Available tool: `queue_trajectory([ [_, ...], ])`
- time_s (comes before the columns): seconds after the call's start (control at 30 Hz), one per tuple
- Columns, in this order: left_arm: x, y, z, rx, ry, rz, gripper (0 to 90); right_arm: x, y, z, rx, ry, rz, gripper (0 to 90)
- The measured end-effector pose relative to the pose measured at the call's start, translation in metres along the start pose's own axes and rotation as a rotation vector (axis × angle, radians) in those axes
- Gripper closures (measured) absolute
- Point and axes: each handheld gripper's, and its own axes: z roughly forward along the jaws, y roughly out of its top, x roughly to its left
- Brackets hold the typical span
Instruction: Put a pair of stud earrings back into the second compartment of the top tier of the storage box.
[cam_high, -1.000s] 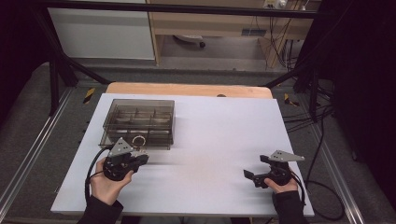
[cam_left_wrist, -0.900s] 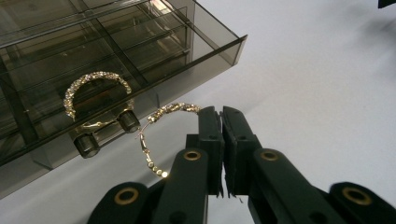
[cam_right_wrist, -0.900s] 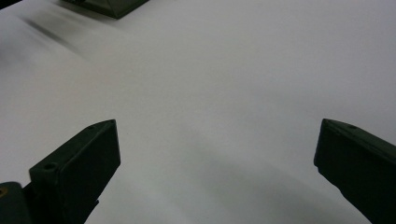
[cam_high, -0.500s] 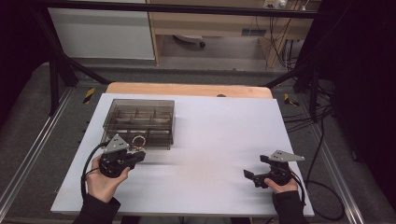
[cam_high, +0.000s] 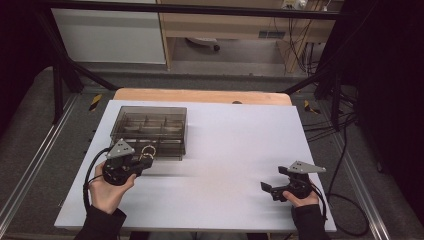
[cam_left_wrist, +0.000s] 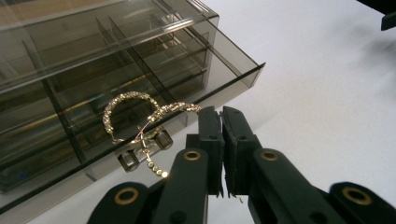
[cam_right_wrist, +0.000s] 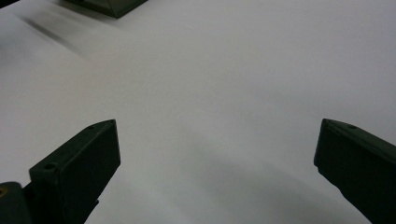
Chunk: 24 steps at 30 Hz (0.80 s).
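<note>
**Earrings at the organizer box – L jaws pinching, R idle**

My left gripper (cam_high: 142, 161) sits at the front edge of the smoked, see-through organizer box (cam_high: 150, 131), near the tabletop's (cam_high: 235, 150) left-rear area. In the left gripper view my jaws are pressed almost together, w/ just a thin slit between them. A pair of gold hoop earrings (cam_left_wrist: 140, 116) hangs right at the tip of one jaw; one hoop's rim meets that tip. Looks like I'm pinching the wire or rim there, but the exact contact pt is tucked behind the jaw, so that's my read, not a sure thing. The hoops dangle in front of the box's front wall, above its lower lip, w/ a small beaded drop below. Not in any compartment yet.

My right gripper (cam_high: 274, 190) rests low over bare tabletop at the near right, well apart from the box. Its jaws are spread wide, nothing between them.

Step in hand, I judge: carrying the earrings to the box, approx. midway – picked up, not stowed. The box top looks like a clear lid over divided compartments; can't tell if it's open. Next move calls for getting the hoops over a free compartment w/o snagging on the front wall, then easing the L jaws apart. If the lid's shut, the R gripper needs to come over & deal w/ it first.
</note>
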Motion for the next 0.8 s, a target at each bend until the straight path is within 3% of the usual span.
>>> queue_trajectory([
  [0.43,0.011,0.015,0.0,0.008,0.03,0.006,86.8,0.0,0.0,0.0,-0.002,0.0,0.0,1.0],
  [0.8,0.02,0.025,0.01,0.03,0.033,-0.006,86.8,0.0,0.0,0.0,-0.001,0.001,0.001,1.0],
])
